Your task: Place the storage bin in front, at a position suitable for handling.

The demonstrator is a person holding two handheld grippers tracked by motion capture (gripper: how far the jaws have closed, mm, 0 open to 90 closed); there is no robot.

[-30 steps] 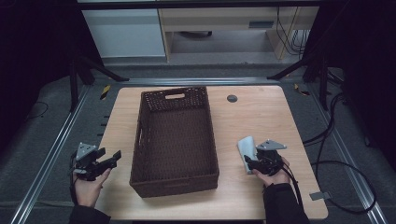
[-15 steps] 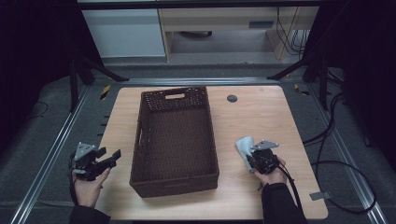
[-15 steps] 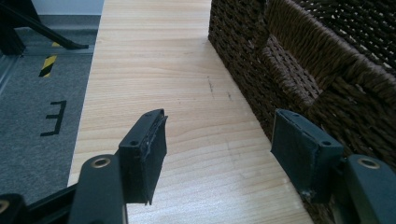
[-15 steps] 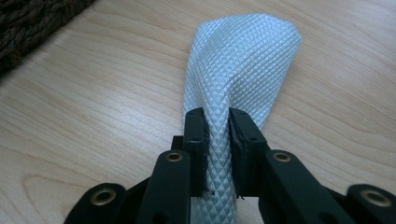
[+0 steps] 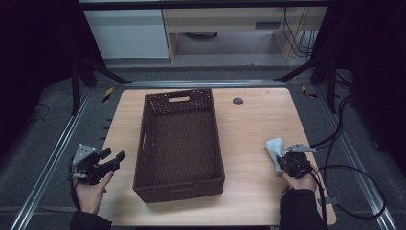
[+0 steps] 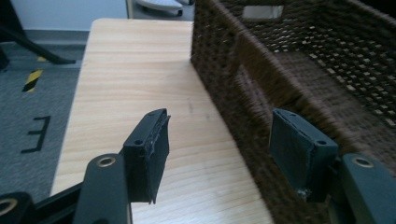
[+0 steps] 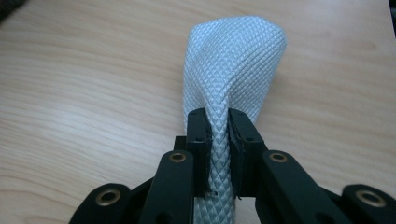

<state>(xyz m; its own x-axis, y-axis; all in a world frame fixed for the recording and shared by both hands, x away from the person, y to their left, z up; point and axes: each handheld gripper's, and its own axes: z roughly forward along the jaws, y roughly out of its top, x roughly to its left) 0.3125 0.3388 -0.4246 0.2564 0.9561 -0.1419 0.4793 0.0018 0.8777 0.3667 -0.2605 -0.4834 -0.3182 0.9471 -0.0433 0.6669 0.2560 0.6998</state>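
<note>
The right gripper (image 7: 218, 154) has its fingers (image 7: 198, 135) pinching a pale blue cloth (image 7: 232, 70); the cloth bunches between them and fans out beyond onto the bench (image 7: 79, 93). In the high view this gripper (image 5: 282, 162) and the cloth (image 5: 275, 149) sit well to the right of the basket (image 5: 180, 139), with bare wood between. The left gripper (image 6: 229, 158) has its fingers (image 6: 149, 149) spread, holding nothing, just beside the basket's (image 6: 280, 84) left wall, which stands close against one finger. A small dark disc (image 5: 238, 100) lies near the basket's far right corner.
</note>
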